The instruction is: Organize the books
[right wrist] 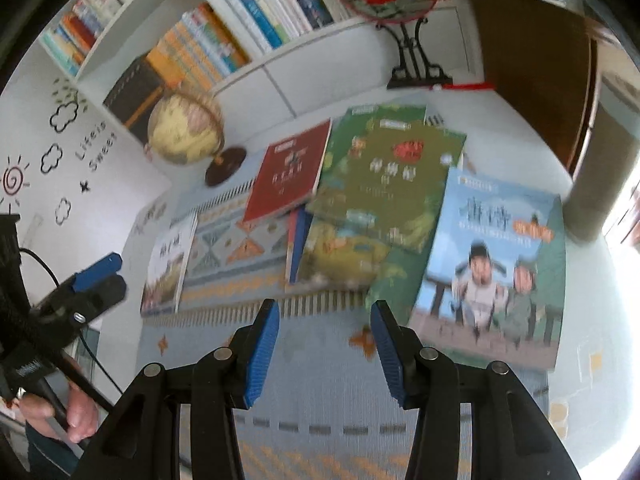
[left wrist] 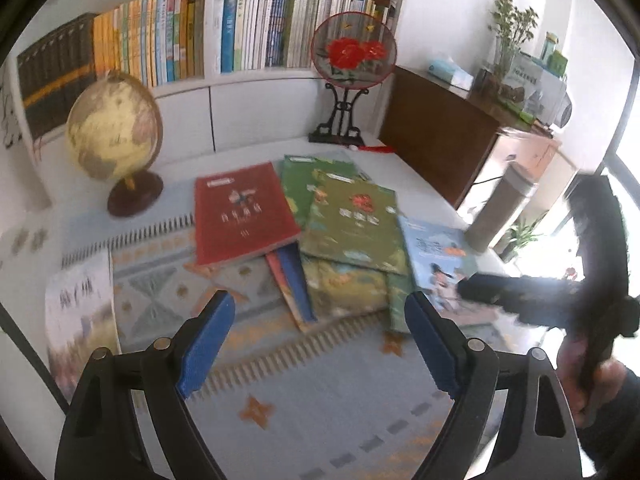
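A loose pile of books lies on a patterned mat (left wrist: pixel 304 400). A red book (left wrist: pixel 242 212) leans on a thin blue-and-red book (left wrist: pixel 294 280). Green books (left wrist: pixel 352 224) overlap to its right, over a yellow-green one (left wrist: pixel 344 288). A light blue book with two cartoon figures (right wrist: pixel 496 268) lies at the right. A pale book (left wrist: pixel 78 312) lies apart at the left. My left gripper (left wrist: pixel 320 344) is open and empty, hovering short of the pile. My right gripper (right wrist: pixel 324 340) is open and empty, just left of the light blue book (left wrist: pixel 436 260).
A globe (left wrist: pixel 114 128) stands at the back left. A round fan with red flowers on a black stand (left wrist: pixel 352 52) stands at the back. Shelves of upright books (left wrist: pixel 240 28) line the wall. A brown cabinet (left wrist: pixel 436 132) and a grey cylinder (left wrist: pixel 500 208) stand at the right.
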{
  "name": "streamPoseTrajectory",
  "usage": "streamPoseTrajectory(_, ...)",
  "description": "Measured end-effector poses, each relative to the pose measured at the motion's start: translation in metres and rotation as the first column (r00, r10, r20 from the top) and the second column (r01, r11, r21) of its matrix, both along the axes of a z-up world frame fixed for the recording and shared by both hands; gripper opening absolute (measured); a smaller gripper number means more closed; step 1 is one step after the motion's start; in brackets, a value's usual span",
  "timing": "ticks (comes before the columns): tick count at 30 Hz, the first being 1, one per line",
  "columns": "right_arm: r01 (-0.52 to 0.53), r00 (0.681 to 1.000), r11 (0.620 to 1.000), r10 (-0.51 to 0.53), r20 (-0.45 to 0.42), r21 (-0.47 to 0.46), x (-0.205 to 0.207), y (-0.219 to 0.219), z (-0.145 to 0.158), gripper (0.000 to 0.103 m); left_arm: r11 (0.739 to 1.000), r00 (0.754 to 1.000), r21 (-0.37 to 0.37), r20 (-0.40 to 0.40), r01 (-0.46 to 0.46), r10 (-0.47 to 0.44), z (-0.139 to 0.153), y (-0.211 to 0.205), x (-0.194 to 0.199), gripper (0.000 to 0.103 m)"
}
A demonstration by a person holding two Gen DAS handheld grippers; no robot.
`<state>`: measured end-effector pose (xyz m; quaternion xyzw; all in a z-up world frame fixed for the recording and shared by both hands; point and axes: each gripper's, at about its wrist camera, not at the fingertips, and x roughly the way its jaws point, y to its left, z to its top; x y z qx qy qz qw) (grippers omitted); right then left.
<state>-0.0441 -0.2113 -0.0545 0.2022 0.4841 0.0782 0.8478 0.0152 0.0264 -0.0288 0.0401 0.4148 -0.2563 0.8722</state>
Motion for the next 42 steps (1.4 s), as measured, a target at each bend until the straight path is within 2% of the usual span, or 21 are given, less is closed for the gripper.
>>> streamPoseTrajectory(3,0.01,0.999,1.0,-0.011,0.044,0.023,0.033,0.002,0.008,0.046,1.0,1.0,-0.01,-0.022,-0.007,0.007,-0.014,0.008,0.044,0.086)
streamPoseTrajectory(6,0.023,0.997,0.999,-0.021,0.081,-0.026,0.071,0.013,0.012,0.046,0.999,0.999,-0.038,-0.031,-0.02,0.018,-0.02,0.017,0.076,0.086)
streamPoseTrajectory(9,0.018,0.995,0.998,-0.013,0.096,-0.06,0.104,0.023,0.006,0.046,0.999,0.999,-0.033,-0.026,-0.021,0.02,-0.026,0.019,0.099,0.086)
streamPoseTrajectory(13,0.026,0.996,0.998,-0.021,0.086,-0.049,0.148,0.037,-0.016,0.046,0.999,0.999,-0.009,-0.028,-0.033,0.032,-0.049,0.019,0.138,0.086)
streamPoseTrajectory(16,0.014,0.998,0.998,-0.011,0.054,-0.056,0.178,0.046,-0.044,0.046,0.995,0.991,0.033,-0.091,-0.095,0.097,-0.087,0.026,0.174,0.086)
streamPoseTrajectory(21,0.011,1.0,0.997,-0.011,0.005,-0.082,0.209,0.055,-0.083,0.046,0.98,0.965,-0.015,-0.178,-0.196,0.19,-0.135,0.042,0.208,0.086)
streamPoseTrajectory(25,0.001,1.0,0.997,-0.002,-0.01,-0.079,0.227,0.062,-0.098,0.046,0.979,0.957,-0.019,-0.219,-0.201,0.192,-0.157,0.041,0.22,0.086)
streamPoseTrajectory(28,-0.021,0.999,0.992,0.018,-0.026,-0.122,0.239,0.071,-0.105,0.046,0.985,0.958,-0.041,-0.244,-0.169,0.154,-0.166,0.036,0.222,0.086)
streamPoseTrajectory(30,-0.036,0.999,0.989,0.03,-0.043,-0.145,0.247,0.076,-0.11,0.046,0.99,0.95,-0.077,-0.298,-0.12,0.092,-0.174,0.031,0.224,0.086)
streamPoseTrajectory(31,-0.046,0.998,0.989,0.038,-0.053,-0.141,0.25,0.078,-0.114,0.046,0.991,0.948,-0.083,-0.31,-0.108,0.077,-0.176,0.03,0.224,0.089)
streamPoseTrajectory(32,-0.05,0.997,0.989,0.041,-0.067,-0.137,0.254,0.08,-0.118,0.046,0.992,0.956,-0.081,-0.284,-0.098,0.072,-0.176,0.028,0.221,0.091)
streamPoseTrajectory(34,-0.056,0.994,0.994,0.046,-0.104,-0.096,0.259,0.081,-0.129,0.047,0.994,0.959,-0.082,-0.281,-0.069,0.043,-0.176,0.025,0.219,0.096)
streamPoseTrajectory(35,-0.051,0.995,0.996,0.045,-0.086,-0.072,0.258,0.08,-0.129,0.048,0.995,0.96,-0.089,-0.279,-0.044,0.018,-0.175,0.022,0.217,0.097)
streamPoseTrajectory(38,-0.073,0.991,0.997,0.074,-0.113,0.014,0.26,0.075,-0.132,0.048,0.975,0.929,-0.212,-0.344,0.063,-0.135,-0.173,0.01,0.205,0.097)
streamPoseTrajectory(39,-0.098,0.986,0.991,0.109,-0.129,0.092,0.259,0.074,-0.134,0.048,0.973,0.924,-0.214,-0.347,0.088,-0.16,-0.172,0.003,0.201,0.097)
streamPoseTrajectory(40,-0.122,0.978,0.979,0.146,-0.148,0.165,0.257,0.075,-0.138,0.046,0.976,0.927,-0.18,-0.33,0.123,-0.177,-0.17,-0.007,0.193,0.097)
streamPoseTrajectory(42,-0.136,0.974,0.978,0.162,-0.161,0.158,0.251,0.081,-0.14,0.046,0.982,0.94,-0.079,-0.287,0.17,-0.186,-0.166,-0.02,0.179,0.096)
